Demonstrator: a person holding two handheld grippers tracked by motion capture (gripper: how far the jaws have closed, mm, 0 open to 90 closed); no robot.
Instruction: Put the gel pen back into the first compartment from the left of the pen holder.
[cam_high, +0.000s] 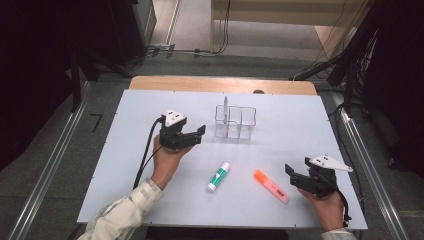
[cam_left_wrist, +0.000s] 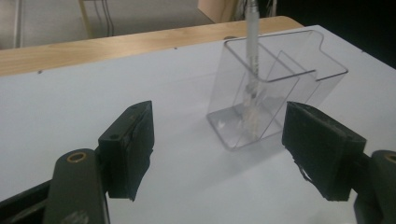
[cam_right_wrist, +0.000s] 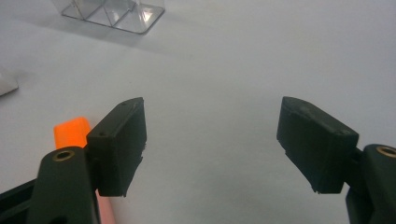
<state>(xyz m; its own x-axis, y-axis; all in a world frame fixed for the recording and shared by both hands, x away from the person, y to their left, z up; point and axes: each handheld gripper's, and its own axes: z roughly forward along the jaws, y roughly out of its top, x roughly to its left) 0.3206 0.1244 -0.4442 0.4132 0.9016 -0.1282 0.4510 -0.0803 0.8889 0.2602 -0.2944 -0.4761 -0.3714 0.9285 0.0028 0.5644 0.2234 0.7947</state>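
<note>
Near the clear holder (cam_high: 235, 121), both grippers' jaws stand apart, empty; the left gripper (cam_high: 196, 135) should approach the glue stick (cam_high: 218, 176) squarely across its middle.

lab, white table (cam_high: 150, 165), floor cables (cam_high: 190, 51)

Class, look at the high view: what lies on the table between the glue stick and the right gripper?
The orange highlighter lies between the glue stick and the right gripper, seen in the high view.

Green-and-white glue stick (cam_high: 219, 176), wooden table edge (cam_high: 220, 83), grey carpet (cam_high: 107, 97), cables (cam_high: 180, 50)
</note>
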